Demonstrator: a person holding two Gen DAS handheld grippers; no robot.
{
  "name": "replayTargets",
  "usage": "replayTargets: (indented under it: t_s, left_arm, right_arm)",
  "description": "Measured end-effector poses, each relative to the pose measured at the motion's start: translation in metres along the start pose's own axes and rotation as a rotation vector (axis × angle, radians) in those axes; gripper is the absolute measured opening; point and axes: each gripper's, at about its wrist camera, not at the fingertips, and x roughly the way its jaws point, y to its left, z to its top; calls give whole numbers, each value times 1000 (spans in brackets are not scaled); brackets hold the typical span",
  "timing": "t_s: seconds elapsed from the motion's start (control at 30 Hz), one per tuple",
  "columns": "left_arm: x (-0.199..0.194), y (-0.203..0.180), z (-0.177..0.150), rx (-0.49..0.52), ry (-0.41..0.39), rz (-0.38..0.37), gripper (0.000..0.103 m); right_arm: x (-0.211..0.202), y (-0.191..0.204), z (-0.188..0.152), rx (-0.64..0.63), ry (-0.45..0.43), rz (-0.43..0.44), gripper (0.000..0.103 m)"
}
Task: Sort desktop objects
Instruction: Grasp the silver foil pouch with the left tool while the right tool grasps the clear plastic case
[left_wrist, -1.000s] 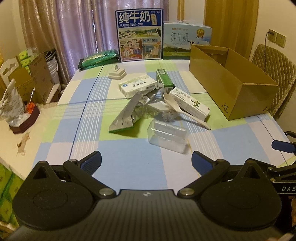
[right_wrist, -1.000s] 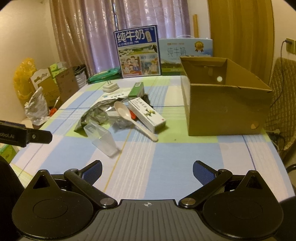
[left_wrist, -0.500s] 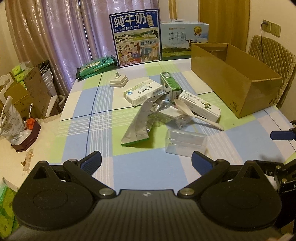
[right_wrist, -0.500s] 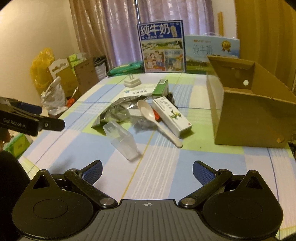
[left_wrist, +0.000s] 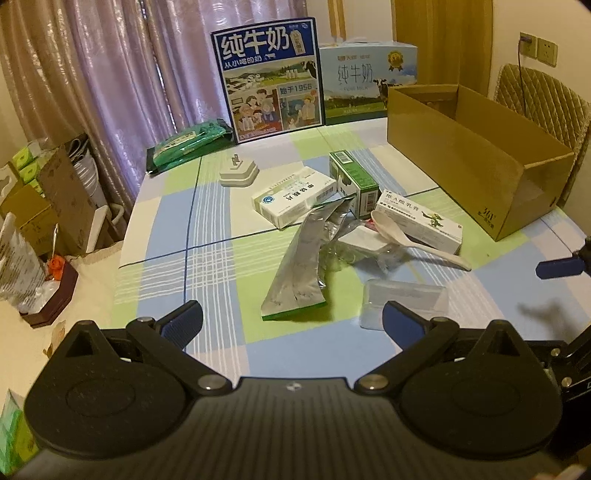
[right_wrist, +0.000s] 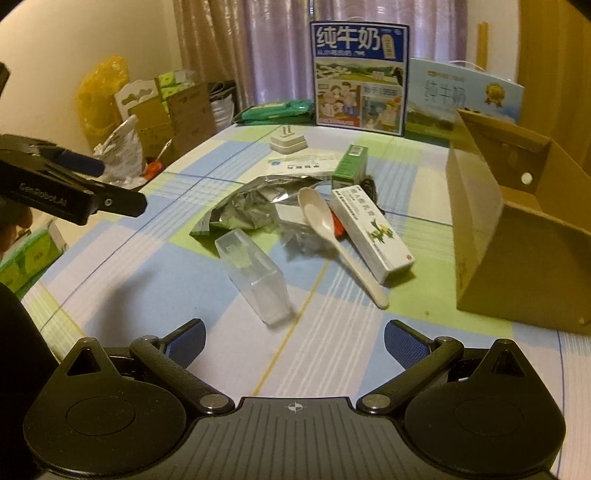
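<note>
Spoon (left_wrist: 413, 242) lies on pill box (left_wrist: 421, 219), left of carton (left_wrist: 476, 162).

Home dining room: curtains (left_wrist: 110, 74), checked tablecloth (left_wrist: 221, 258), quilted chair (left_wrist: 543, 103), milk cartons (left_wrist: 269, 77).

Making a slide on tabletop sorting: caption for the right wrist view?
Open right gripper faces a clear plastic case, white spoon, foil pouch and cardboard box.

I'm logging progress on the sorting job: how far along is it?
Nothing looks sorted yet: what shows of the brown cardboard box is empty. Left gripper and right gripper are open, holding nothing. The clear plastic case, white spoon, silver foil pouch and medicine boxes remain on the table.
</note>
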Motion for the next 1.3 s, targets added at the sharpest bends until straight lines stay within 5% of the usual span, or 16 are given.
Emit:
replayTargets:
  t_s: [0.4, 0.67, 0.97, 1.13, 1.3]
  left_arm:
    - [41, 21, 5, 12, 33, -53, 102]
    - [76, 25, 3, 119, 95, -106, 102]
    - [100, 17, 5, 266, 14, -167, 101]
    - [123, 13, 11, 279, 28, -209, 94]
    - [144, 6, 17, 294, 52, -210, 78]
  right_arm:
    - [37, 13, 21, -158, 27, 55, 84]
    - [75, 23, 34, -237, 81, 98, 69]
    - [110, 31, 43, -331, 132, 114, 49]
    - [117, 26, 42, -311, 140, 113, 30]
    - [113, 17, 42, -254, 129, 92, 28]
